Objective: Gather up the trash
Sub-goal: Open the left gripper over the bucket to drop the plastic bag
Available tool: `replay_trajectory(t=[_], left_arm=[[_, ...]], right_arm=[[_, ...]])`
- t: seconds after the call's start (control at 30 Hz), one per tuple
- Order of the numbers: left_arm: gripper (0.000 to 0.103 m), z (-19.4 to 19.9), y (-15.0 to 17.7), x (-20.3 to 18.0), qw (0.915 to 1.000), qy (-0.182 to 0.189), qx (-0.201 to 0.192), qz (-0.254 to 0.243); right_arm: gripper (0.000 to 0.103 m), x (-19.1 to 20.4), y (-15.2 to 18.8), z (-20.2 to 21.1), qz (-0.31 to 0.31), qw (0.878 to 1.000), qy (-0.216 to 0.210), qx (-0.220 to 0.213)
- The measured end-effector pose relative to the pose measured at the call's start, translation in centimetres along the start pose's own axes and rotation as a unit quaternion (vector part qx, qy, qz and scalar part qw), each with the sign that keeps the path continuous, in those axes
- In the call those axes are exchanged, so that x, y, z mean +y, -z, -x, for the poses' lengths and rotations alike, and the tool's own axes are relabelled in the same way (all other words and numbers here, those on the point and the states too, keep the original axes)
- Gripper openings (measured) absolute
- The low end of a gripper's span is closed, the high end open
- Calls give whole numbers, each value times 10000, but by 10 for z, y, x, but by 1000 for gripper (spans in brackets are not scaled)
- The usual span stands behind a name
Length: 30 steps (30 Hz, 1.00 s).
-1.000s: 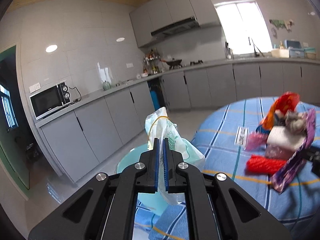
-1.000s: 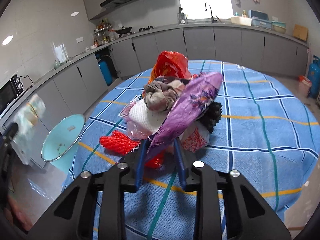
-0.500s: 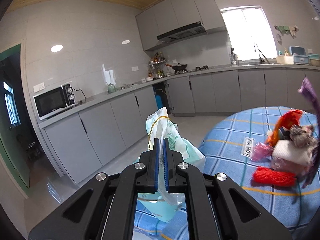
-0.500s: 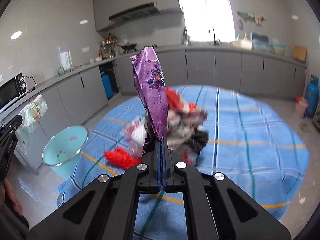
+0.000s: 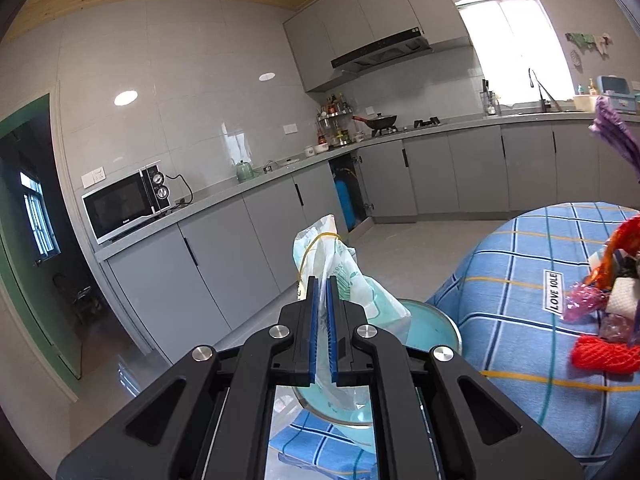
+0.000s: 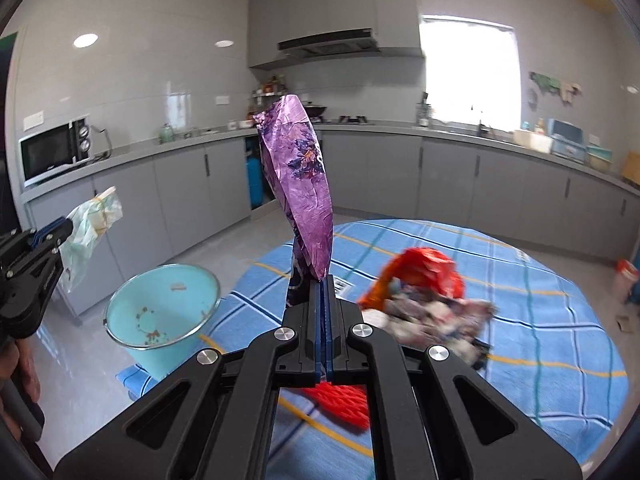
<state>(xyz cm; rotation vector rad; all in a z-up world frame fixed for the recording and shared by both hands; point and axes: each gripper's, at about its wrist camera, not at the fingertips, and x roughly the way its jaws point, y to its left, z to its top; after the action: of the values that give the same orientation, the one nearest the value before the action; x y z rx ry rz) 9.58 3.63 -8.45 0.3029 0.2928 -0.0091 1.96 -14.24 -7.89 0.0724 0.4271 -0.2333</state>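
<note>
The blue bucket (image 6: pixel 162 308) by the counter (image 6: pixel 540 320) held only crumbs (seen just in the right view). The left gripper (image 5: pixel 324 304) pinched a white bag (image 5: pixel 340 276). The right gripper (image 6: pixel 323 300) squeezed a purple wrapper (image 6: pixel 300 184) up high.

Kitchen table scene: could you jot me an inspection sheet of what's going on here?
Surface: round table with blue plaid cloth.
Job's things: crinkled purple foil wrapper; pale green-white plastic bag; light blue plastic bucket beside the table.
Clutter: pile of red and mixed wrappers; red mesh net.
Grippers: left gripper pinches the bag; right gripper pinches the wrapper.
Cables: microwave's black cord.
Surroundings: grey kitchen cabinets.
</note>
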Motion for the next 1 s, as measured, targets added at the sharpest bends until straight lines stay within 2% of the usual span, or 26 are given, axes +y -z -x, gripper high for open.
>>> replay_trajectory(t=[0.17, 0.27, 0.4, 0.67, 1.0], left_arm=[[4, -13, 1, 12, 9998, -166, 70, 88], [4, -21, 3, 12, 9977, -657, 137, 11], [4, -30, 4, 12, 9963, -825, 240, 33], [5, -49, 1, 10, 9944, -1024, 259, -93], [5, -78, 9, 12, 9946, -864, 579, -58]], right_arm=[[2, 15, -9, -24, 148, 9997, -208, 49], [2, 25, -16, -33, 238, 9995, -213, 44], [2, 41, -25, -45, 441, 9988, -194, -29], [2, 76, -35, -73, 761, 9966, -307, 35], [2, 105, -35, -104, 1003, 9926, -625, 266]])
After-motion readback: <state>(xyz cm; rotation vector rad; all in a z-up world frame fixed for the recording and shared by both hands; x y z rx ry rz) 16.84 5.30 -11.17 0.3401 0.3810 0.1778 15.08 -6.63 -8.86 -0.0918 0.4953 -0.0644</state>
